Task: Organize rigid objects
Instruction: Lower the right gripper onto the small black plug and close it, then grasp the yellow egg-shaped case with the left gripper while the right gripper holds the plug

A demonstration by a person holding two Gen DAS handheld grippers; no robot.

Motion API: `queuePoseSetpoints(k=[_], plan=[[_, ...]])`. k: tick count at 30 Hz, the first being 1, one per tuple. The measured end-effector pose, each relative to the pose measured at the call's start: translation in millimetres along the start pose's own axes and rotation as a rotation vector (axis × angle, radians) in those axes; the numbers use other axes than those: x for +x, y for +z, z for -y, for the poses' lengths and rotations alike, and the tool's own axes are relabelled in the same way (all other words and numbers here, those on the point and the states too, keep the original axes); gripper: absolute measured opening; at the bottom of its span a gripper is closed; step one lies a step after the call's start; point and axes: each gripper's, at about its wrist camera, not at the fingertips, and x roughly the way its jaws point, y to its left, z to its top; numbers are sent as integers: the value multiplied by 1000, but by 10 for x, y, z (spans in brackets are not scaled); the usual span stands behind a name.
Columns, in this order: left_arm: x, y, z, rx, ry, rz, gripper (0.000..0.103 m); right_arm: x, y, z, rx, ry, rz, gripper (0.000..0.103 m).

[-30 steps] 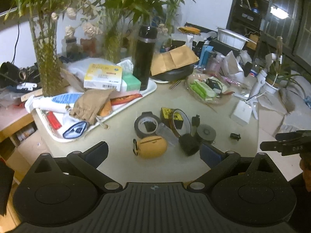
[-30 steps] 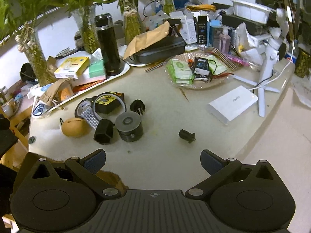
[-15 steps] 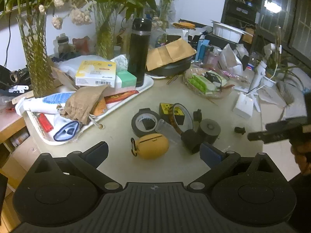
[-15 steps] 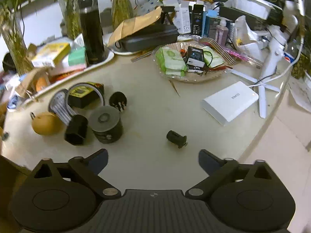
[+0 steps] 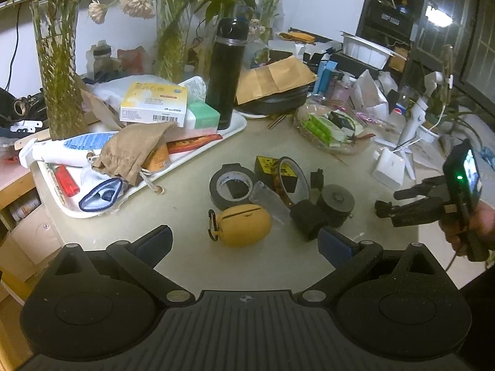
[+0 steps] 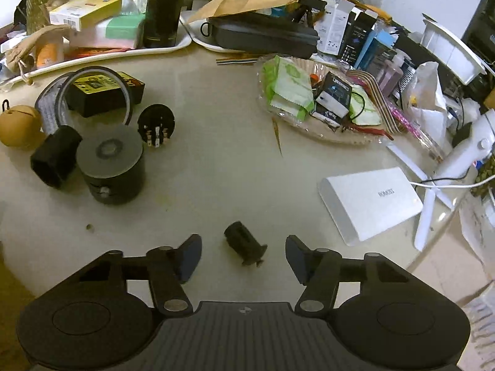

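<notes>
Risk was plain: the small black plug (image 6: 244, 242) lay on the worktop (image 6: 216, 142) between the spread fingers of the right gripper (image 6: 243, 255), untouched, and being round it might roll away if one pad hit first. The left gripper (image 5: 244, 241) hung released near the yellow case (image 5: 243, 224)

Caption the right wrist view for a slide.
Open right gripper straddles a small black plug-like part on the cluttered table, fingers not yet closed.

Black flask (image 5: 227, 72) upright on white tray (image 5: 198, 154); white power bank (image 6: 371, 201) near table edge.
</notes>
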Motion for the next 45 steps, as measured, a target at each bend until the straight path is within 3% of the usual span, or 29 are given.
queuePoseSetpoints(k=[2,4,9,14,19,20,21,24,31,37,45], plan=[[2,-8,2,2,0,-2,103,80,3,0,-15,-4,-8,48],[0,-11,-1,5,0,-2,103,120,11,35,-13,2,2,42],[7,-11,-8,-7,2,-3,103,170,27,212,99,78,-9,21],[24,-4,-14,-13,2,-6,103,183,15,312,198,114,-31,21],[32,4,-5,2,8,-7,103,178,6,266,180,98,-34,21],[33,8,3,11,15,-5,101,177,14,259,180,92,-40,21],[32,12,14,27,22,-1,91,170,22,249,181,85,-48,21],[54,21,47,56,25,-12,88,114,34,221,201,106,-55,20],[107,68,40,67,-7,-20,88,-136,48,181,261,121,-9,20],[145,129,38,73,18,-26,89,-404,57,97,276,143,54,20],[315,177,35,119,16,-90,89,-695,21,-34,280,162,111,20]])
